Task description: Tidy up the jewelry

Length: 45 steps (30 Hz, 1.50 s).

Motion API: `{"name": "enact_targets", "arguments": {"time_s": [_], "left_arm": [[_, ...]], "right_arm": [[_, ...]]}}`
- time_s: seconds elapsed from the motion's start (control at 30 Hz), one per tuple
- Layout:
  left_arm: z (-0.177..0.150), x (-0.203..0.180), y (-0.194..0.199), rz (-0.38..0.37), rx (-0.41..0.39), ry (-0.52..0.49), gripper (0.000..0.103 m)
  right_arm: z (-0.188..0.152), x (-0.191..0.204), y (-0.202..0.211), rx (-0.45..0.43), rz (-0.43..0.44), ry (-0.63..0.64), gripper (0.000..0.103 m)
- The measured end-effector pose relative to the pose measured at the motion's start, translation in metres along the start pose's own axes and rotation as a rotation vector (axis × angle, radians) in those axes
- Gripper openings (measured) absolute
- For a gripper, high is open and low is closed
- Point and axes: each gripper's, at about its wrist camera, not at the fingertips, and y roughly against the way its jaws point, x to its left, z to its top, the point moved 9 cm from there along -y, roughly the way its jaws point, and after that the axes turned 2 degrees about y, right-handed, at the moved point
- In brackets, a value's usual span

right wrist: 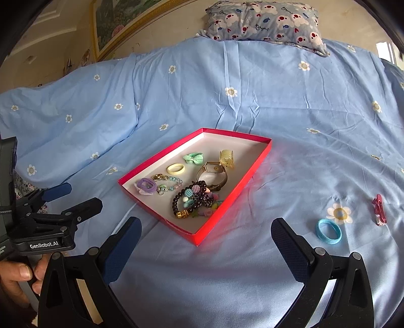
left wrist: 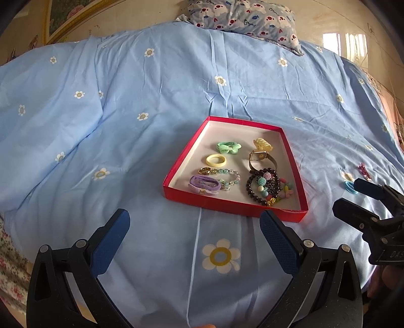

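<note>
Blue flowered bedsheet (right wrist: 277, 106) covers the bed; a patterned pillow (right wrist: 265, 20) lies at the far edge. We see a shallow red box (right wrist: 227, 201) mid-bed holding a green bow (right wrist: 193, 158), yellow ring (right wrist: 176, 168), watch (right wrist: 214, 171), dark bead bracelet (right wrist: 181, 204) and purple hair tie (right wrist: 145, 186). Right of the box, on the sheet: blue hair tie (right wrist: 328, 231), red clip (right wrist: 378, 209). Left gripper (left wrist: 194, 222) and right gripper (right wrist: 205, 227) both hang with fingers apart, holding nothing. The bead tangle is hard to sort out.

Blue flowered bedsheet (left wrist: 151, 101); patterned pillow (right wrist: 265, 20) at its head; perhaps a gilt-framed picture (right wrist: 113, 27) behind.
</note>
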Motion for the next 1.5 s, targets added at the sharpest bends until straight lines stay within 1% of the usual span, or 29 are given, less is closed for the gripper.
{"name": "enact_targets", "arguments": {"time_s": [0.63, 1.5], "left_arm": [[-0.0008, -0.0001, 0.0045, -0.002, 0.001, 0.003, 0.103], [-0.0031, 0.0017, -0.0009, 0.005, 0.017, -0.004, 0.103]], "right_arm": [[0.0001, 0.0058, 0.001, 0.001, 0.005, 0.004, 0.103], [0.0008, 0.0078, 0.0013, -0.002, 0.005, 0.003, 0.103]]}}
